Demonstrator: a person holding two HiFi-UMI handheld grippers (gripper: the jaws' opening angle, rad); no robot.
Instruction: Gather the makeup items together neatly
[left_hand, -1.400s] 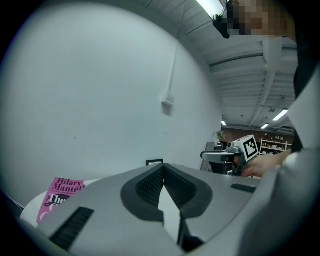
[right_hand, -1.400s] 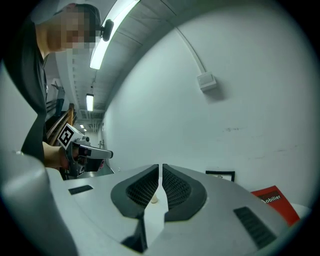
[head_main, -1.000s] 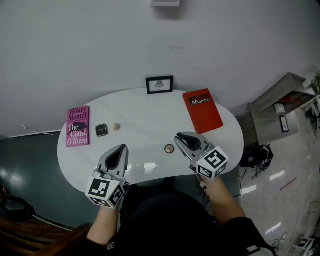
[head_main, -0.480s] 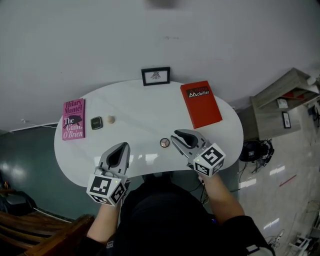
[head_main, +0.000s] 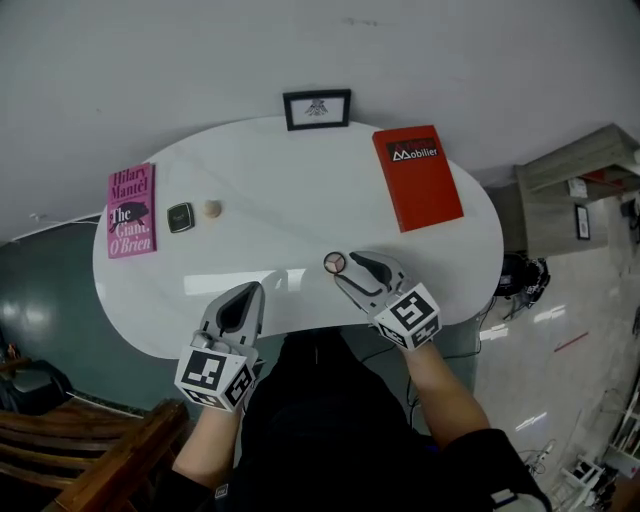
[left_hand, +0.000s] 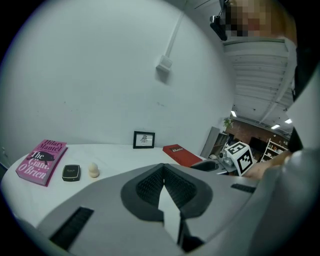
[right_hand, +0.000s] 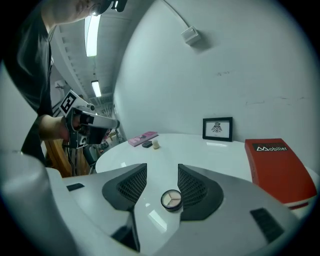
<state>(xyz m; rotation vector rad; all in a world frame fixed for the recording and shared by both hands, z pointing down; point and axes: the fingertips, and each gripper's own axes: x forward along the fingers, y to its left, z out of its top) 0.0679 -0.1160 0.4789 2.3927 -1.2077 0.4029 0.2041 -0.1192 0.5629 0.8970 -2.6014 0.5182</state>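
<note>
**Status: left tongs (left_hand: 161, 172) closed and empty, right tongs (right_hand: 159, 189) spread about the palette (right_hand: 171, 200)**

1. The left tongs are over the near edge of the table (head_main: 270, 180), left of centre. Their jaws are pressed together with nothing between them.
2. The right tongs are at the near edge, right of centre, with the jaws moderately apart. The palette, small and round with three pale shades, lies flat on the table between the jaw tips. It sits closer to the right-hand jaw, and contact with that jaw cannot be confirmed. The tongs are not clamped on it.
3. Farther off on the left, a black compact (head_main: 180, 217) and a beige sponge (head_main: 212, 208) lie side by side, close but apart. Both are well apart from the palette.
4. A pink book (head_main: 131, 210) lies just left of the compact.
5. A red book (head_main: 417, 176) lies flat at the far right.
6. A frame (head_main: 317, 108) stands upright at the far edge, by the wall.
</note>
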